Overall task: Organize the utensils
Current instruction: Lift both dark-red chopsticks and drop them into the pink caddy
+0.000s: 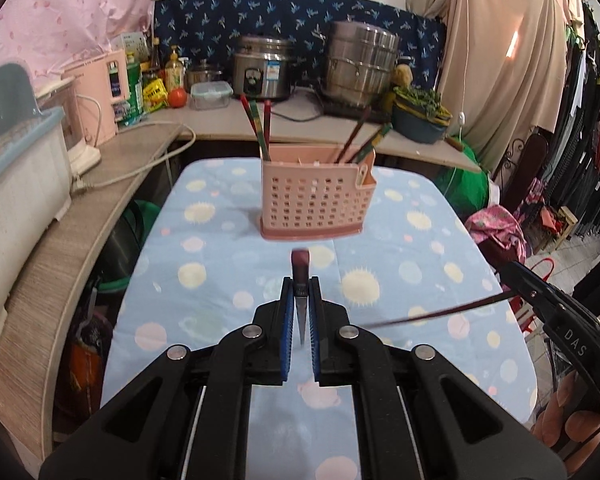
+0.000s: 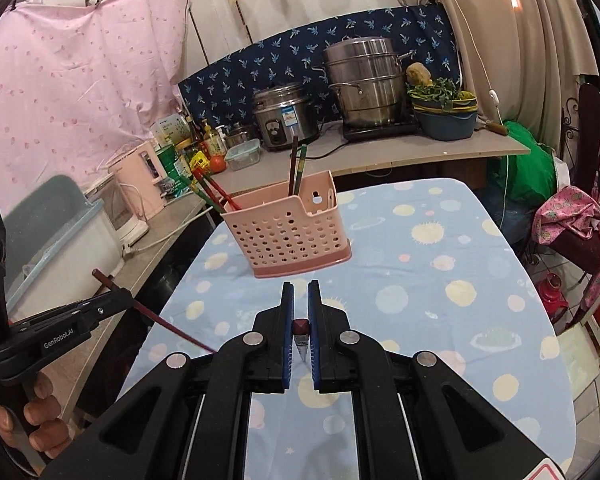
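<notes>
In the left wrist view, a pink basket point(image 1: 315, 200) is sitting at frame centre on the dotted tablecloth point(image 1: 204, 280), holding chopsticks point(image 1: 256, 124) at both ends. The left gripper point(image 1: 301, 286) is pinching one dark chopstick point(image 1: 300, 276).

In the right wrist view, the right gripper point(image 2: 301, 290) is clamping another chopstick point(image 2: 301, 334); open cloth is lying around the basket point(image 2: 290, 232).

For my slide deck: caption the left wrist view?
Left tongs grip one chopstick before the pink utensil basket on the dotted tablecloth.
</notes>
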Motion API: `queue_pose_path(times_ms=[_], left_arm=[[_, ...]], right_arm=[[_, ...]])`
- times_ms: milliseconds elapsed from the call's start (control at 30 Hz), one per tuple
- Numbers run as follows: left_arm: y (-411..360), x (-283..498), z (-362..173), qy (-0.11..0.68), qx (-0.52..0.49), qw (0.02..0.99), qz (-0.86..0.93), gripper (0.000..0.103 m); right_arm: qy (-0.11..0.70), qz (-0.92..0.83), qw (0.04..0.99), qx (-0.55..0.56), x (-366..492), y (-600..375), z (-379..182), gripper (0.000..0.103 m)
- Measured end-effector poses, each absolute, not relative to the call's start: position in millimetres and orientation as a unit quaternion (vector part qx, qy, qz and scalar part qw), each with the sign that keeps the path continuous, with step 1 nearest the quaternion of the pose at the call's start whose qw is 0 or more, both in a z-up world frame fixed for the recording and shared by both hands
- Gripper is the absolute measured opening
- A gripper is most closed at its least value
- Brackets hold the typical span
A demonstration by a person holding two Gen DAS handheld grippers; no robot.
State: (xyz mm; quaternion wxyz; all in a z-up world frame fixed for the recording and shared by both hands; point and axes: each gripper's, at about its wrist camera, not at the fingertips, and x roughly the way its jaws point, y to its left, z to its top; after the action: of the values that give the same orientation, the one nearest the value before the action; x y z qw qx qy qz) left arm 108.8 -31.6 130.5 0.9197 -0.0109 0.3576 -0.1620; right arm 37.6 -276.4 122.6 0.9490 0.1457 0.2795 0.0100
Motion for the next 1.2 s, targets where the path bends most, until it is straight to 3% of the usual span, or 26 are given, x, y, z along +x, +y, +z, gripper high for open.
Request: queue_pose_path(times_ms=[333, 867, 1200], left_arm=[[-37, 143, 170, 0.313, -0.008, 0.937, -0.155, 0.007], [-57, 213, 265, 0.202, -0.018, 0.968, -0.151, 0.007], [-69, 270, 271, 0.192, -0.021, 0.971, -0.139, 0.007]], right_arm=[[0.251, 0.012, 0.954, 0.16, 70, -290, 151, 0.007], [0.156, 0.033, 0.971, 0.18, 170, -304, 250, 0.007], [0.145, 0.018, 0.974, 0.174, 238, -301, 258, 0.007]])
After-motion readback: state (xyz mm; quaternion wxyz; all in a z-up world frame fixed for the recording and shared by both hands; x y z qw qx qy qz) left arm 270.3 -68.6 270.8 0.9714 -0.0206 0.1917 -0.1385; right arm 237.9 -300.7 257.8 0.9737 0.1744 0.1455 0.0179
